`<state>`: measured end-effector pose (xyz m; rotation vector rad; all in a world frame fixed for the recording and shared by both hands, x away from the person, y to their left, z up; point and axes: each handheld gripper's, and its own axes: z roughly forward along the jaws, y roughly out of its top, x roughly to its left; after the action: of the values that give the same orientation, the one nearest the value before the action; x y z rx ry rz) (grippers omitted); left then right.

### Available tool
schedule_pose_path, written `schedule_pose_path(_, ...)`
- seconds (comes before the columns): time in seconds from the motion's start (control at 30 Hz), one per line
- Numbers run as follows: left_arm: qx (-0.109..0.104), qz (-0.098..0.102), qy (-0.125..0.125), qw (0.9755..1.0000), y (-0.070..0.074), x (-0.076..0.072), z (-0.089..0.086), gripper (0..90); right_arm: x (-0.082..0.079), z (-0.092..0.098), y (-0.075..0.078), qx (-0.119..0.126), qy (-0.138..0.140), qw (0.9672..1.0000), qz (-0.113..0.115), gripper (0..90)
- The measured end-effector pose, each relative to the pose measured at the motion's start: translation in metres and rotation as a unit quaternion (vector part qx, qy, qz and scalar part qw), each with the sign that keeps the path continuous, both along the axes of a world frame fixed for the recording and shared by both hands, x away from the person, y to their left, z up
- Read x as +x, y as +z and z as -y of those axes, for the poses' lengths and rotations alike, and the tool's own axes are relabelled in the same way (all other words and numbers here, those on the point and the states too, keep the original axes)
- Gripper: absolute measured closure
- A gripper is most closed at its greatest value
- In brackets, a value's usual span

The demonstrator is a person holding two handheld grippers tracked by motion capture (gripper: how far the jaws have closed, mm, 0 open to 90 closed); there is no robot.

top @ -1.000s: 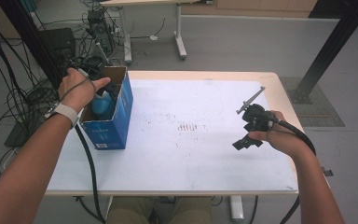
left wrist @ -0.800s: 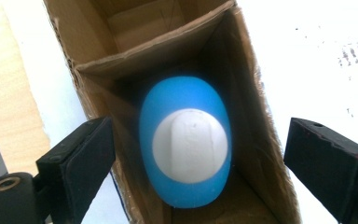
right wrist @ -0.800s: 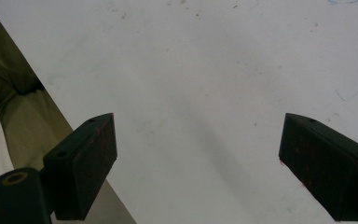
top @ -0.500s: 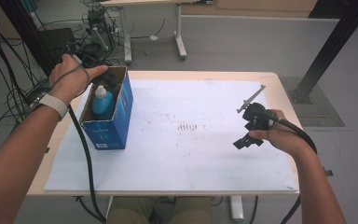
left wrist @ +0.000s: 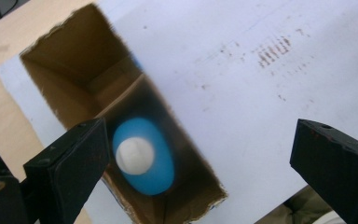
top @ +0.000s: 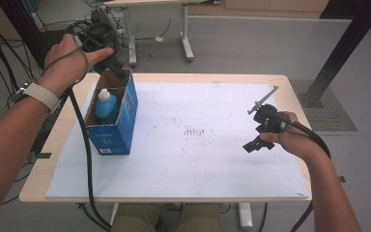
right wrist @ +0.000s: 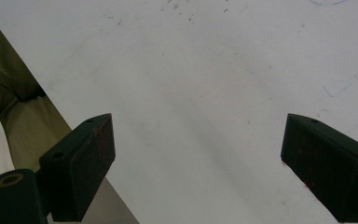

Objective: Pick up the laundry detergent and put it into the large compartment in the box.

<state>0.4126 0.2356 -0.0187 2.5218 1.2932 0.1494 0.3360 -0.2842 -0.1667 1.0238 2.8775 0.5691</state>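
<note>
While hovering at eleven o'clock above the blue box [top: 110, 126], left gripper [left wrist: 200, 154] spreading its jaws wide, nothing between them; blue bottle [left wrist: 143, 155] standing upright inside that box, white cap up; right gripper [right wrist: 198, 158] resting at three o'clock, gaping empty over the white mat [top: 198, 159]

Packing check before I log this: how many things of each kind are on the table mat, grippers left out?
Box: 1
Bottle, standing inside the box: 1
Total: 2
</note>
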Motion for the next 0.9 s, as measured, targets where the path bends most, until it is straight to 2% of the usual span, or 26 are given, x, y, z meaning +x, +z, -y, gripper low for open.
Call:
schedule_pose_path(0.2, -0.007, -0.002, -0.038, 0.9993, 0.011, 0.0, 0.011, 5.6, -0.002, 0.0, -0.001, 0.001, -0.001, 1.0, 0.001, 9.7)
schedule_pose_path(0.5, -0.015, 0.003, -0.092, 0.9956, 0.021, 0.0, 0.025, 5.5, -0.006, 0.002, -0.001, 0.003, -0.011, 0.9999, 0.002, 9.7)
schedule_pose_path(0.63, -0.019, 0.014, -0.116, 0.9929, 0.023, -0.002, 0.033, 5.7, -0.007, 0.002, 0.001, 0.002, -0.013, 0.9999, 0.003, 9.7)
schedule_pose_path(0.9, -0.026, 0.023, -0.175, 0.984, 0.019, -0.003, 0.049, 5.7, -0.01, 0.002, 0.0, 0.004, -0.017, 0.9999, 0.003, 9.8)
